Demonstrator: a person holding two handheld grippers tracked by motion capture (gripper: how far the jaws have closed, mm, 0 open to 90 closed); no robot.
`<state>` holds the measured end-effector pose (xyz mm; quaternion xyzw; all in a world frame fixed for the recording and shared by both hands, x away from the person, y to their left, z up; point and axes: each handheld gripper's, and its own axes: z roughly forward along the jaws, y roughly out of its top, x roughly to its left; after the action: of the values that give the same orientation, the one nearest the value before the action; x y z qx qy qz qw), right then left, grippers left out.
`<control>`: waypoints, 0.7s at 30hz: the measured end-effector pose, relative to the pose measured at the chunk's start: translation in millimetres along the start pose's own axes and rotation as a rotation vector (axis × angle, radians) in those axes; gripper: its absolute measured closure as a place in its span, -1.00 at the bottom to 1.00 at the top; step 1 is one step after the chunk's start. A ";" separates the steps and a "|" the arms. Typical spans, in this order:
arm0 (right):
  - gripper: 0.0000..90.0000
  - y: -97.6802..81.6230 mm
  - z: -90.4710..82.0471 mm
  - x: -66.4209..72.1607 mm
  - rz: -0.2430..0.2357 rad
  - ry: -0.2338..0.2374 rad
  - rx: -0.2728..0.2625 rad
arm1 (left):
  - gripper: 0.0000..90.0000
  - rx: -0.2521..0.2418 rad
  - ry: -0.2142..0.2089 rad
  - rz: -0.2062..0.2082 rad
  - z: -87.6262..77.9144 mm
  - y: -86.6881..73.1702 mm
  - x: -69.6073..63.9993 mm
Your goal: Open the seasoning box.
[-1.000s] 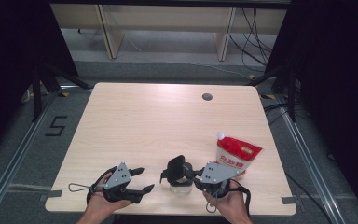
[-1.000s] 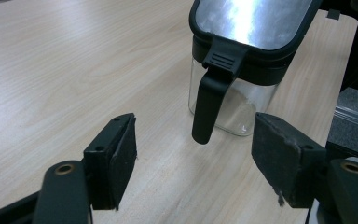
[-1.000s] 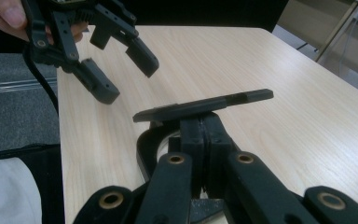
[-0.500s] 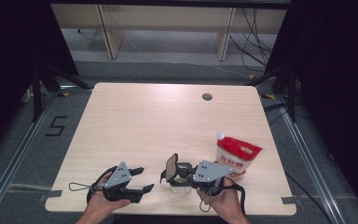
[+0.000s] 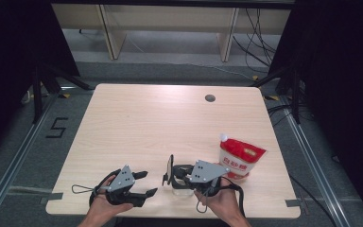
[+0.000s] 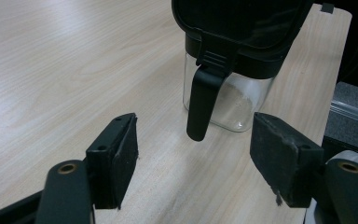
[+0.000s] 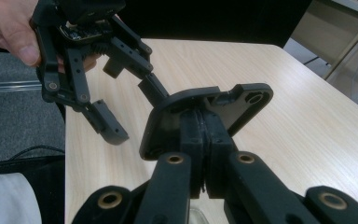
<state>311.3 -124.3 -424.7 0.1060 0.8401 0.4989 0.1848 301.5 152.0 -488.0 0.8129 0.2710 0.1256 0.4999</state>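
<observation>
Black lid (image 7: pixel 205 116) (one), one glass jar (image 6: pixel 228 105)

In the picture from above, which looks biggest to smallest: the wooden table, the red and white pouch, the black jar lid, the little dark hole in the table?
1. Light wooden table
2. Red and white pouch
3. Black jar lid, seen edge-on, so it looks thinner than it really is
4. Dark round hole

Far half of table (image 5: pixel 170 113) bare, free passage for me. Near edge: jar (image 5: pixel 182 189) w/ raised lid (image 5: pixel 170 169) blocks centre; red pouch (image 5: pixel 238 158) stands at right.
</observation>
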 end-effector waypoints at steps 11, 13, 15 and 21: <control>0.97 4.5 4.3 0.5 -0.007 0.015 0.009 | -0.29 0.004 -0.010 0.018 1.3 -0.4 1.5; 0.98 5.4 5.5 0.7 -0.013 0.015 0.015 | -0.29 0.007 -0.011 0.004 1.7 -0.6 1.0; 0.98 6.1 6.5 0.7 -0.016 0.015 0.016 | -0.29 0.012 -0.011 0.012 1.4 -0.7 1.1; 0.98 7.6 9.0 0.3 -0.021 0.019 0.019 | -0.29 0.006 -0.017 0.007 1.9 -0.4 -0.2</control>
<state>314.7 -113.4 -422.0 0.0944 0.8474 0.4901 0.1810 302.1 150.6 -489.3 0.8165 0.2641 0.1197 0.4993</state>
